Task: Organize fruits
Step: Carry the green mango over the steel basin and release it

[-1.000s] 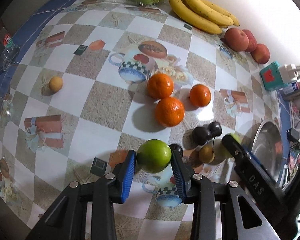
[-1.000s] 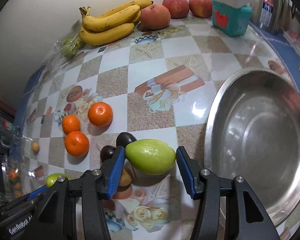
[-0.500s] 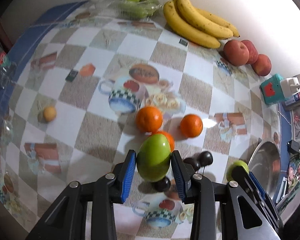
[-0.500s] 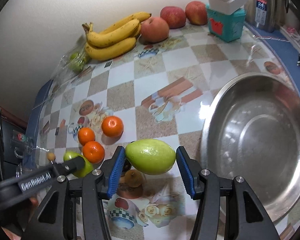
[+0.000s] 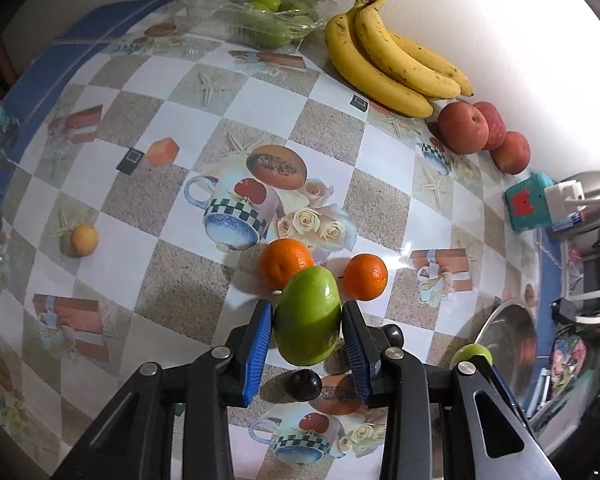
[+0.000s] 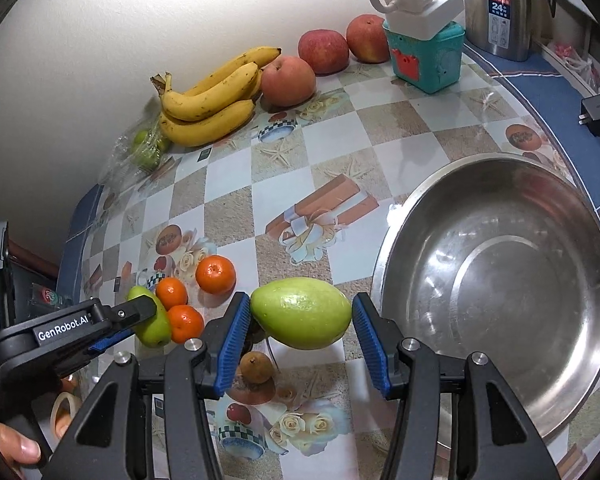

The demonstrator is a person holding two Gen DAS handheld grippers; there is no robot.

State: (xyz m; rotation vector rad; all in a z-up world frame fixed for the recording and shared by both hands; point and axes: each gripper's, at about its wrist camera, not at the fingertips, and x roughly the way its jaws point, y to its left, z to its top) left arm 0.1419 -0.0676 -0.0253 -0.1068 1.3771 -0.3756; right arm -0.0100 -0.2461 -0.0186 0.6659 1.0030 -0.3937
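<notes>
1. Both lifted off checkered fruit-print tablecloth since a second ago, fruit carried along, table now farther below.
2. Left gripper: blue pads clamped on upright oval green fruit, held above three round oranges and small dark plums.
3. Right gripper: jaws mid-width, gripping larger pale-green oval fruit sideways, held in the air just left of empty round steel bowl.
4. Yellow banana bunch, red apples by wall.
</notes>
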